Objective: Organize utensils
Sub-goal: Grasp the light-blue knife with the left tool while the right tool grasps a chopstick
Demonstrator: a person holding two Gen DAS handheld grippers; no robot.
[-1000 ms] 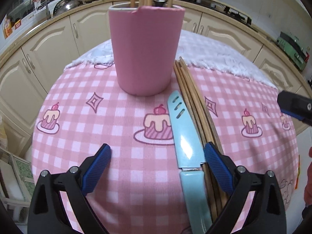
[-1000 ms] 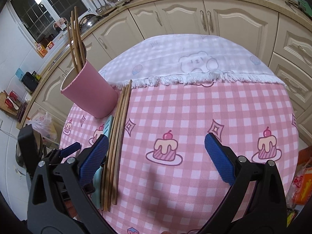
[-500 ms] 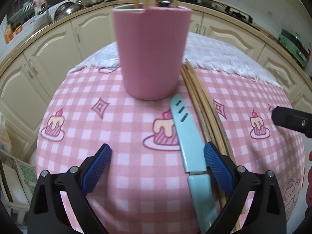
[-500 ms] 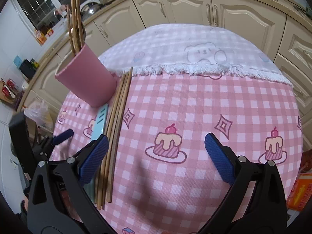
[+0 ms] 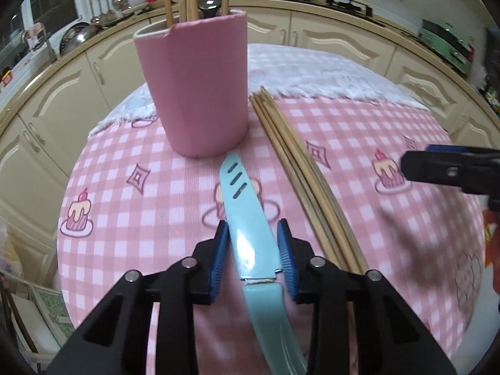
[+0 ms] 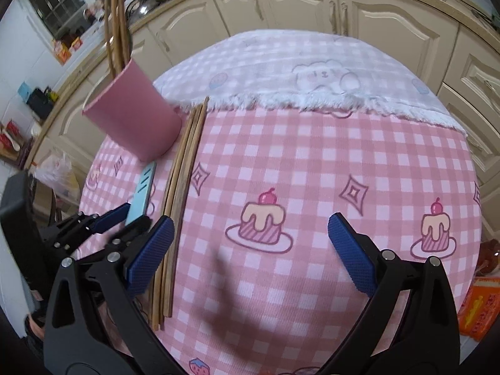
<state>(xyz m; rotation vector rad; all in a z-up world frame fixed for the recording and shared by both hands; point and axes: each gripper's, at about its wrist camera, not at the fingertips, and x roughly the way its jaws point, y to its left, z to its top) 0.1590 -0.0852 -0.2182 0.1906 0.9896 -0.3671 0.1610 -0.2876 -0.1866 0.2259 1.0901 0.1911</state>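
Left gripper [image 5: 252,242] pointing steeply down, jaws closing w/ knife blade [image 5: 247,218] sitting betw. the blue pads [image 5: 220,261], left pad touching its edge. Right gripper [image 6: 250,250] angling down too, jaws standing wide apart, nothing betw. them.

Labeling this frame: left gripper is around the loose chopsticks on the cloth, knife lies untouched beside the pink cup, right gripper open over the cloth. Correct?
One thing is wrong: the left gripper is closing around the blue knife, not the chopsticks, which lie untouched to its right; the left wrist view shows it. The knife does lie beside the pink cup, and the right gripper is open over the cloth.
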